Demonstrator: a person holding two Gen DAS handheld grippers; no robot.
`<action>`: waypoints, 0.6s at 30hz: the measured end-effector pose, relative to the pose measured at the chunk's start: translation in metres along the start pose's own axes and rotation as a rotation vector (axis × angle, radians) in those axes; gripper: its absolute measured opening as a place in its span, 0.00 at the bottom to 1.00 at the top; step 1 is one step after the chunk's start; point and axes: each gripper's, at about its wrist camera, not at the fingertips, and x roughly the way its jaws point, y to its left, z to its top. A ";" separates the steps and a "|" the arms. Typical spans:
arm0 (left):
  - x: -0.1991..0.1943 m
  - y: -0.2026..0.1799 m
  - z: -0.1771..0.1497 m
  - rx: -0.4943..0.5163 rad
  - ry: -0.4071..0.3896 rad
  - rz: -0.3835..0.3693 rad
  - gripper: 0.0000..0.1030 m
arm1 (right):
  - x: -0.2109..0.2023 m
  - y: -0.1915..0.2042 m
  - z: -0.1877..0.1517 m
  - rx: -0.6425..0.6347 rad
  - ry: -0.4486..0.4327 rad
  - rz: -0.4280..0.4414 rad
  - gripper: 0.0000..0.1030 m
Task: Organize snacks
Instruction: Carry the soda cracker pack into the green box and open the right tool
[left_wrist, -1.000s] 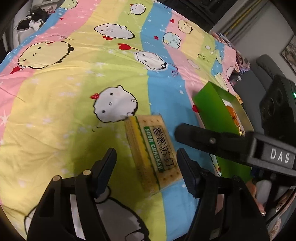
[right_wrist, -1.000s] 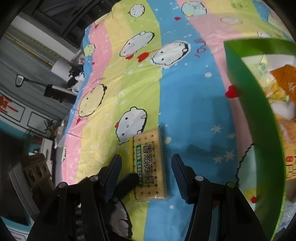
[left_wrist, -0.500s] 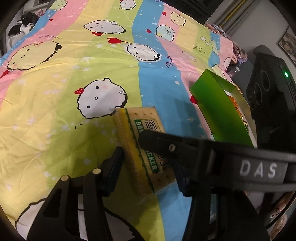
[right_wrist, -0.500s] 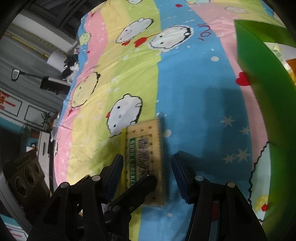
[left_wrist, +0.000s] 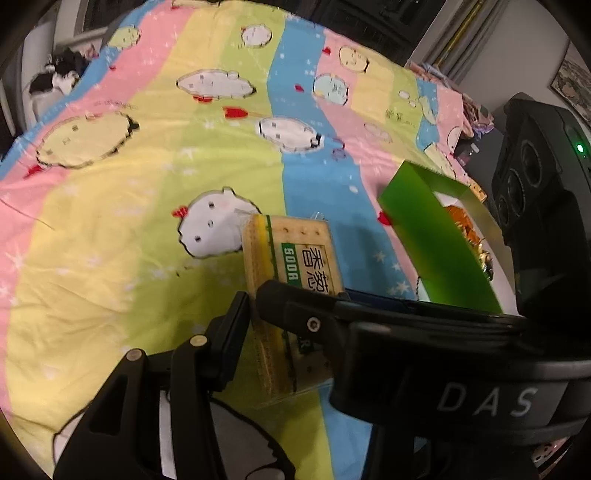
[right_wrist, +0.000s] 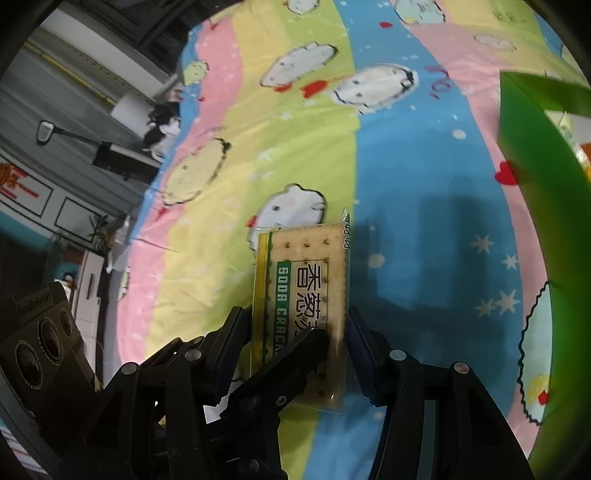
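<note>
Now our left gripper (left_wrist: 291, 314) jaws have just been closing on the cracker pack (left_wrist: 291, 273); our right gripper (right_wrist: 295, 343) jaws sit narrow around it; next comes the green box (left_wrist: 436, 236).

My feeds were dim and indoor-lit, colours muddy. Fisheye bending curved the bedsheet (left_wrist: 155, 206) and blackened every corner. Hard shadows fell across its blue stripe. The green box (right_wrist: 535, 192) smeared with motion blur.

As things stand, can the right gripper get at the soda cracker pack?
Probably yes. The soda cracker pack already lies between the right gripper's jaws, but a finger of the left gripper, just closing on the pack, crosses its top.
</note>
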 end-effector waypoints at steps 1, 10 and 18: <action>-0.006 -0.001 0.001 0.004 -0.016 -0.006 0.44 | -0.006 0.005 -0.001 -0.017 -0.019 -0.004 0.55; -0.048 -0.035 0.013 0.089 -0.140 -0.006 0.44 | -0.062 0.027 -0.001 -0.085 -0.161 -0.003 0.55; -0.065 -0.073 0.022 0.171 -0.202 -0.011 0.44 | -0.109 0.022 -0.004 -0.102 -0.285 -0.002 0.55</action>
